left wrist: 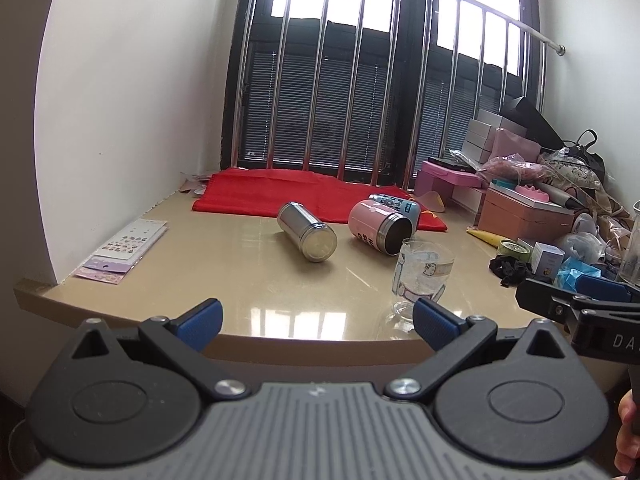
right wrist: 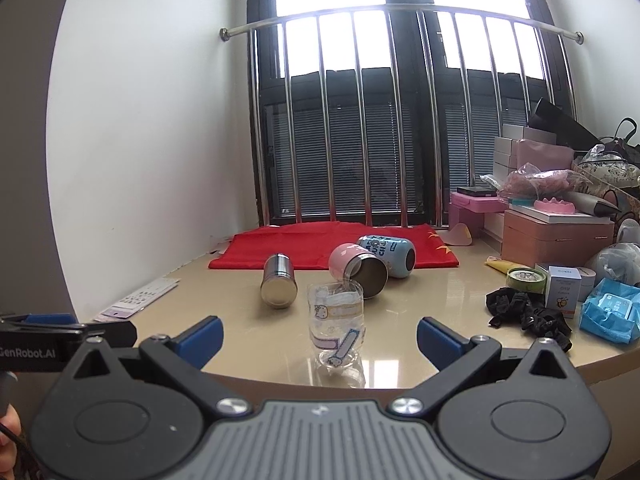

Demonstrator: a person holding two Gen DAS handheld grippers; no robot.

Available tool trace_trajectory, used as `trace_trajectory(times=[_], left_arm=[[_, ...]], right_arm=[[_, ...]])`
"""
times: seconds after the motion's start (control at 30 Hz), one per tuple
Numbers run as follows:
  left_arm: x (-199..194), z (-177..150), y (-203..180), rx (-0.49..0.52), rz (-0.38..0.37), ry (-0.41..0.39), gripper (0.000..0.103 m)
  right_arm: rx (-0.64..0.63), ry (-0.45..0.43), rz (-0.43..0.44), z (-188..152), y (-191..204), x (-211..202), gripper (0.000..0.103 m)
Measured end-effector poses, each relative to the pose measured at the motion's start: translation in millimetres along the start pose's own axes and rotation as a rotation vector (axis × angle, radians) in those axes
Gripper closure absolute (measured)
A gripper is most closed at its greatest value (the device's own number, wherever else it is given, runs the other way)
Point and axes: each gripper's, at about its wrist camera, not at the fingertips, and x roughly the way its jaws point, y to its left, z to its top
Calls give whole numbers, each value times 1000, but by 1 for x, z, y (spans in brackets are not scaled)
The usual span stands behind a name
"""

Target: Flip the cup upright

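A clear glass cup with cartoon prints (right wrist: 338, 326) stands upright near the table's front edge; it also shows in the left wrist view (left wrist: 422, 272). Behind it three cups lie on their sides: a steel cup (left wrist: 307, 231) (right wrist: 279, 285), a pink cup (left wrist: 379, 227) (right wrist: 358, 266) and a blue cup (left wrist: 395, 204) (right wrist: 388, 255). My left gripper (left wrist: 318, 322) is open and empty, held before the table edge. My right gripper (right wrist: 319, 338) is open and empty, with the glass cup just beyond and between its fingers.
A red cloth (left wrist: 280, 192) lies at the back by the window bars. Sticker sheets (left wrist: 124, 250) lie at the left. Boxes, bags, a black cloth (right wrist: 528, 314) and a blue pack (right wrist: 610, 314) crowd the right side of the beige table (right wrist: 440, 300).
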Motion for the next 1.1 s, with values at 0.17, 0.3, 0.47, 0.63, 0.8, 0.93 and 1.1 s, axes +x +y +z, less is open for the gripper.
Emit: trace_trajectory(times=[0.17, 0.3, 0.47, 0.63, 0.8, 0.93, 1.1], left_arm=[[0, -1, 0, 0, -2, 1, 0], [0, -1, 0, 1, -2, 0, 0], [1, -1, 0, 0, -4, 1, 0], [0, -2, 0, 1, -9, 1, 0], [-1, -2, 0, 2, -8, -3, 0], [-1, -1, 0, 5, -3, -6, 0], [-1, -1, 0, 7, -5, -4, 0]], right_arm=[[-2, -1, -1, 0, 3, 0, 0], [-4, -1, -1, 0, 4, 1, 0], [-4, 0, -1, 0, 5, 1, 0], [-3, 0, -2, 0, 5, 1, 0], [-4, 0, -1, 0, 5, 1, 0], [-4, 0, -2, 0, 5, 1, 0], [-5, -1, -1, 0, 6, 1, 0]])
